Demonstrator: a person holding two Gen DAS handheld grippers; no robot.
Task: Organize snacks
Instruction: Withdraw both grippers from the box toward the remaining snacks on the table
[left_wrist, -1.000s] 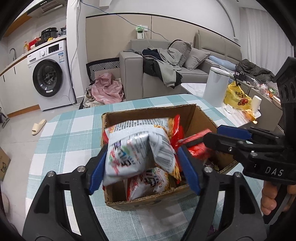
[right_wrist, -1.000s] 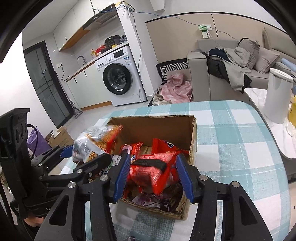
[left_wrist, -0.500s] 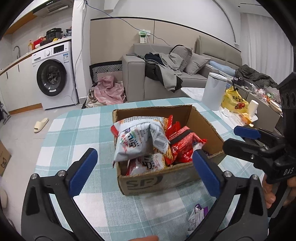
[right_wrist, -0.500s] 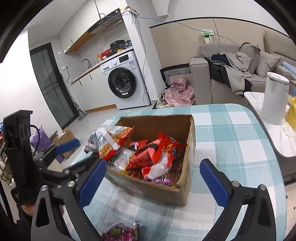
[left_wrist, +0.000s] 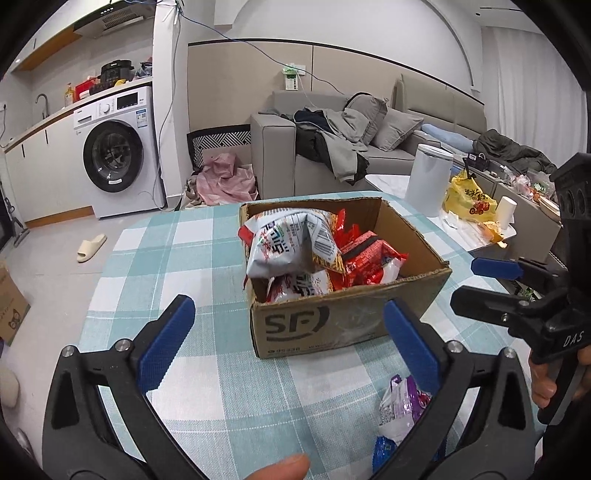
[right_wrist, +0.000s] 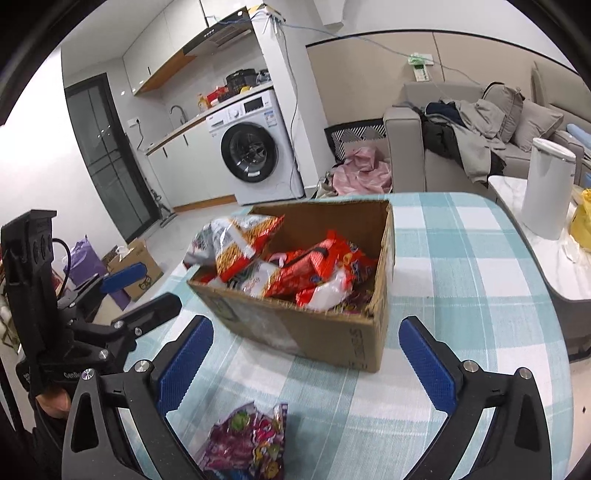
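A brown cardboard box (left_wrist: 332, 325) (right_wrist: 314, 332) stands on the checked tablecloth and holds several snack bags. A white and orange bag (left_wrist: 291, 240) (right_wrist: 236, 243) lies on top at its left, red bags (left_wrist: 369, 262) (right_wrist: 317, 266) at its right. A purple snack bag (left_wrist: 400, 406) (right_wrist: 251, 439) lies on the cloth in front of the box. My left gripper (left_wrist: 291, 347) is open and empty, in front of the box. My right gripper (right_wrist: 306, 362) is open and empty, also in front of the box, above the purple bag.
The table (left_wrist: 177, 266) has a teal and white checked cloth. To the right stand a white bin (left_wrist: 430, 181) and a side table with a yellow bag (left_wrist: 469, 201). A sofa (left_wrist: 332, 155) and a washing machine (left_wrist: 118, 147) are behind.
Both grippers opened, let go of the white bag and the red bag in the box, and drew back toward the table's near edge. The purple bag has come into view.
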